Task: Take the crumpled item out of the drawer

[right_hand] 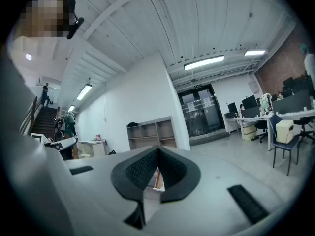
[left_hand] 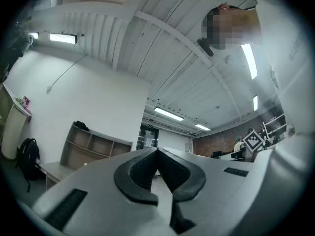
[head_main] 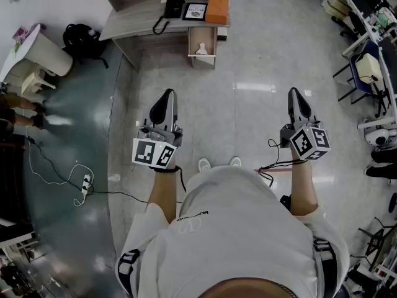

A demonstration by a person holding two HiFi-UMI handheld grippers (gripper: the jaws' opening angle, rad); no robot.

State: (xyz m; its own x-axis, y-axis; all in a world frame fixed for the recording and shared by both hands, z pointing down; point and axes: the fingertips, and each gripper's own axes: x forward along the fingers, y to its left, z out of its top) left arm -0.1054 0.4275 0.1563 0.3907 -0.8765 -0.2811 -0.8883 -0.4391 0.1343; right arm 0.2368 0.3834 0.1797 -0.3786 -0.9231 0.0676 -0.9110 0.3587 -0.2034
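Both grippers are held out over glossy floor (head_main: pixel 248 120), well short of the far surface (head_main: pixel 127 20). The left gripper (head_main: pixel 166 95) has its fingers closed tip to tip with nothing between them, and the right gripper (head_main: pixel 294 94) is the same — shut and empty. The drawer (head_main: pixel 203 33) stands pulled out from the surface's near edge, toward the person, and the crumpled item (head_main: pixel 201 49) (white, small at this range) lies inside it. On the surface above the drawer sit a black telephone (head_main: pixel 173 6), a framed card (head_main: pixel 195 11) and an orange box (head_main: pixel 217 9), the box close to the right edge. Between the fingertips and the drawer front the floor lies open. A black backpack (head_main: pixel 84 39) sits at the far left beside the surface's left end, a power strip (head_main: pixel 85 182) with its cable lies on the floor at near left, and chairs (head_main: pixel 366 70) crowd the right side of the room.
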